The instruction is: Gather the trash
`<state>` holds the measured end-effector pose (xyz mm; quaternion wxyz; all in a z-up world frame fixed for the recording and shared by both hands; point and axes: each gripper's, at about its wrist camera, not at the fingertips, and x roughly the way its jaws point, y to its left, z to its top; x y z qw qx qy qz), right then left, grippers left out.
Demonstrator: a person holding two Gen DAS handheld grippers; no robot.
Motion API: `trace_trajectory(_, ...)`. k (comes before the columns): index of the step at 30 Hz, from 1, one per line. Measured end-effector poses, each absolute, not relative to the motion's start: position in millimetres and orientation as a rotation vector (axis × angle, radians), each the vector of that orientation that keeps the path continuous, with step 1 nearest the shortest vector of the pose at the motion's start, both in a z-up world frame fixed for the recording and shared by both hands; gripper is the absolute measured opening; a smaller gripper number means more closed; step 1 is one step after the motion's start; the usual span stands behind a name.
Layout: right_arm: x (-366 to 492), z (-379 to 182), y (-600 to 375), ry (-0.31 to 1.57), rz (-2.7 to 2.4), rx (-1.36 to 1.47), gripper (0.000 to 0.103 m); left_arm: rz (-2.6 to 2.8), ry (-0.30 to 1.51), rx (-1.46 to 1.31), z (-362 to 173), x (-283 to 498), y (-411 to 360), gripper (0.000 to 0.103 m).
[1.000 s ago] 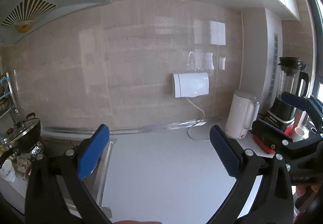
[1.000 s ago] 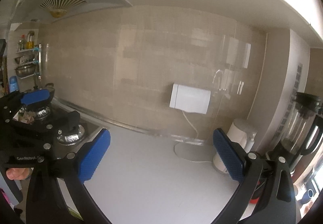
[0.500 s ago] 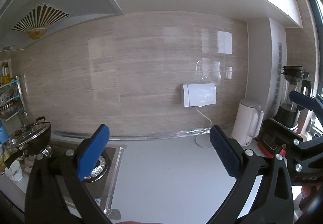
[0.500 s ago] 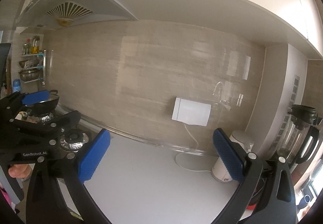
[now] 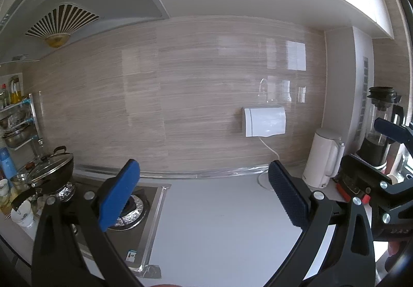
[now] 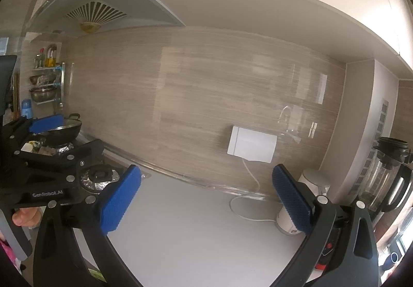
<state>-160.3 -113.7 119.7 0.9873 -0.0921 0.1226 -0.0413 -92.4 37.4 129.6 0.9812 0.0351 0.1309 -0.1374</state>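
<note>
no trash item can be identified in either wrist view; the grey kitchen countertop (image 5: 219, 217) ahead of both tools lies bare. the direction and long axis of the task's thing from the jaws therefore cannot be stated, nor which tool is nearer to it. judgement: the step in hand is search, and the next move calls for tilting the cameras down or turning away from the wall.

the left gripper (image 5: 204, 199) has its blue-padded jaws spread wide with nothing between them. the right gripper (image 6: 206, 199) is likewise spread wide and holds nothing. the two tools are side by side, each visible at the edge of the other's view.

surroundings: a steel gas hob (image 5: 129, 209) sits left of the bare surface, with a black lidded wok (image 5: 49, 170) on its far burner. a white electric kettle (image 5: 325, 157) stands at the right against the beige tiled wall (image 5: 193, 106), its cord running to a white wall box (image 5: 264, 121). a black-based glass blender (image 6: 387, 176) stands furthest right. the kettle cord is a possible snag.
</note>
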Motion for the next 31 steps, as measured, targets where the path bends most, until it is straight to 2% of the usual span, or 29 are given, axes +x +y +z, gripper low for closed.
trace_trajectory(31,-151,112,-114,0.274,-0.075,-0.174,0.101,-0.245,0.290,0.053,121,-82,39,0.095)
